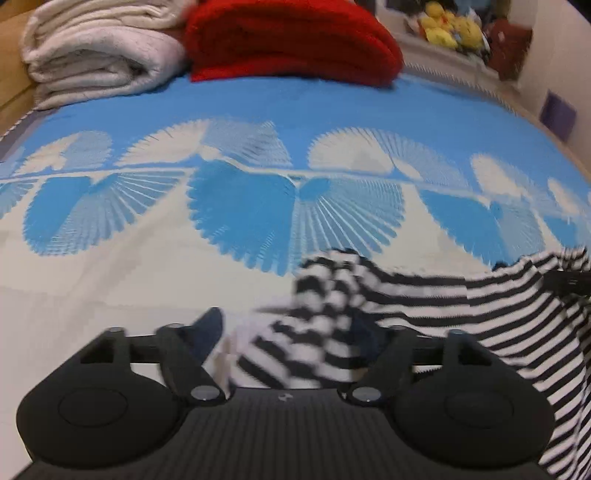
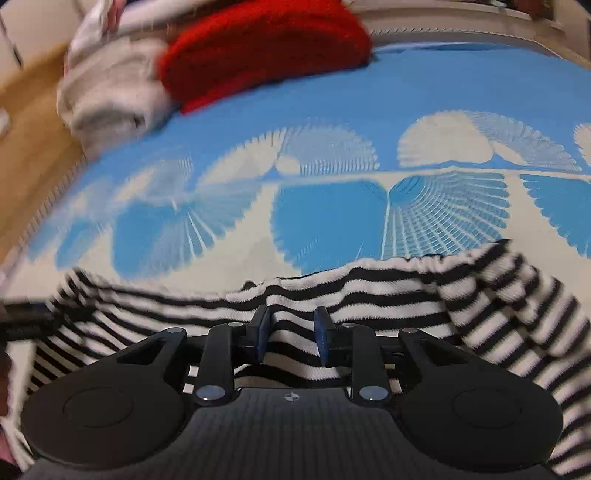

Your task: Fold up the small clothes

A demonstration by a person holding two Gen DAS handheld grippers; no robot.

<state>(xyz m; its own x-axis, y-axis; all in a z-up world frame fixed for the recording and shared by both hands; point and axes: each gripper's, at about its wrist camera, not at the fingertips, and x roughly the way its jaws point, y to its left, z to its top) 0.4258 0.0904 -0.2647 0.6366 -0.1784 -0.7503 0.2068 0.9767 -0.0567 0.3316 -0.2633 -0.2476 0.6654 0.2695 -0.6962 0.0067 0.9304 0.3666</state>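
Ribbed black right gripper (image 2: 290, 334), soft striped knit garment (image 2: 369, 295) bunched between parted blue pads

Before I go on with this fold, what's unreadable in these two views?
- Striped garment: left wrist view, blurred, cut by the right edge; type and full outline unclear.
- Left tool: its right pad hidden behind the cloth.
- Right tool: cloth between the pads; whether they press it is unclear.
- Shelf toys: too small.
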